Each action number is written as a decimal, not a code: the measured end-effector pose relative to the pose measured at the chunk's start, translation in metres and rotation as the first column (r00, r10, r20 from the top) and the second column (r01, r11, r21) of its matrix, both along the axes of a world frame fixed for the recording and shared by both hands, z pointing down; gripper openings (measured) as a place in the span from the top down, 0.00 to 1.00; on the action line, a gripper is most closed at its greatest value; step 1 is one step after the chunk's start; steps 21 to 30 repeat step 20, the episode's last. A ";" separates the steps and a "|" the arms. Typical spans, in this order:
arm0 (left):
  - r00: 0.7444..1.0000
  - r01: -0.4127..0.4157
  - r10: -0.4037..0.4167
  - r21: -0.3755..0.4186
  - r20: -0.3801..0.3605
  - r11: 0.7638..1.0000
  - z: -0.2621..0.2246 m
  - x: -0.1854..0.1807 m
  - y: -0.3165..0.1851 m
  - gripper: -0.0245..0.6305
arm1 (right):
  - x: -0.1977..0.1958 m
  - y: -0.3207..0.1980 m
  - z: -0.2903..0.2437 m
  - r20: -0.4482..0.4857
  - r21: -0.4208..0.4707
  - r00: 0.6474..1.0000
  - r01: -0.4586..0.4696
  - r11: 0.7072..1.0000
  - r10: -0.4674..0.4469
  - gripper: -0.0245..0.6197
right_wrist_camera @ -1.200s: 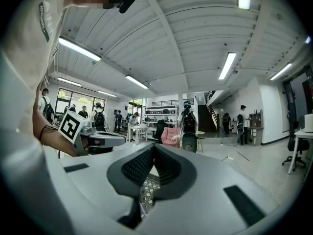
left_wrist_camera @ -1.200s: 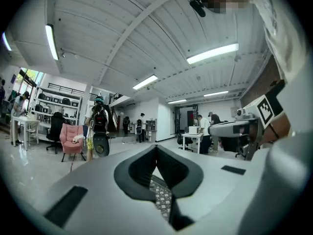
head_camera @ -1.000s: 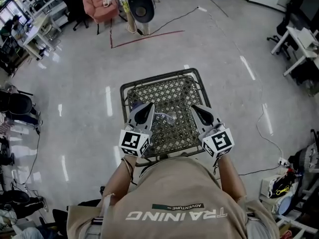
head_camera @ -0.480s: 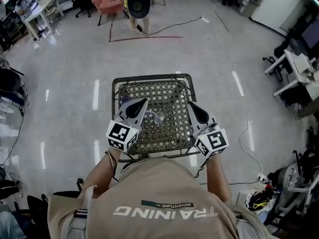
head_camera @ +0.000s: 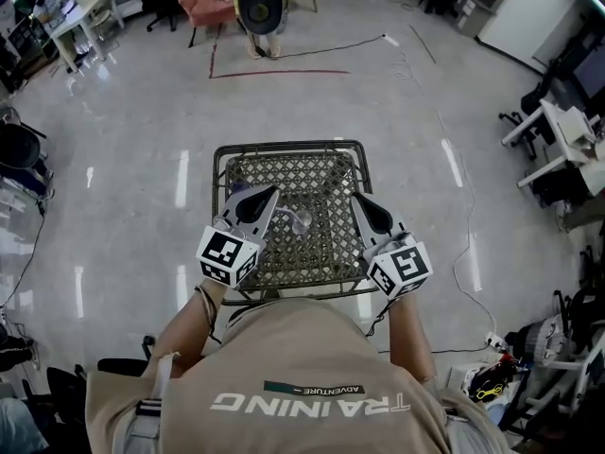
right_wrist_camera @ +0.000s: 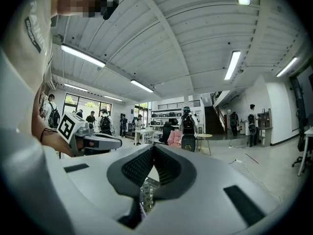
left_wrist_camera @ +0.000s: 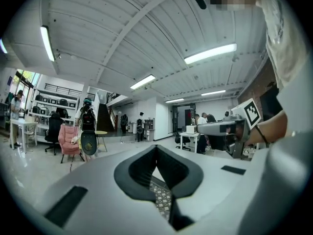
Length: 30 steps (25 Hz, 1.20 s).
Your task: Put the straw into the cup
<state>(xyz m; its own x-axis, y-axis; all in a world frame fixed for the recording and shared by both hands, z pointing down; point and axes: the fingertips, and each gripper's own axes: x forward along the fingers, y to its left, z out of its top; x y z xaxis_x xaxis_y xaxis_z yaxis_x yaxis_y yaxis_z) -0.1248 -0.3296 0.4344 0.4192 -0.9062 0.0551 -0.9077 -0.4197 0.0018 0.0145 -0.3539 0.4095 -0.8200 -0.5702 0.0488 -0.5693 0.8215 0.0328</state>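
Atop mesh table (head_camera: pixel 219 173): clear cup (head_camera: pixel 301 221), straw not made out; we hold L gripper (head_camera: pixel 265 199) & R gripper (head_camera: pixel 367 206) level, jaws shut, empty; fits pre-pick or post-drop, next move unsettled

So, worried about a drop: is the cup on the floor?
No, the cup sits on the table top.

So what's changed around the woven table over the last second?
Nothing moved that I can see; only the head view's framing shifted. The left gripper and right gripper, both shut, still flank the clear plastic cup on the dark woven-top table.
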 end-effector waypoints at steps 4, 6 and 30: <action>1.000 -0.003 0.003 0.001 -0.009 1.000 -0.002 0.001 0.002 0.94 | 0.000 0.003 0.001 -0.007 0.002 1.000 0.011 1.000 -0.011 0.94; 1.000 -0.003 0.003 0.005 -0.002 1.000 -0.002 0.003 0.002 0.94 | 0.003 0.002 0.002 -0.005 0.006 1.000 0.008 1.000 -0.008 0.94; 1.000 0.002 -0.002 0.016 -0.016 1.000 -0.001 -0.004 -0.002 0.94 | 0.009 0.003 0.005 -0.003 0.023 1.000 -0.026 0.999 0.026 0.94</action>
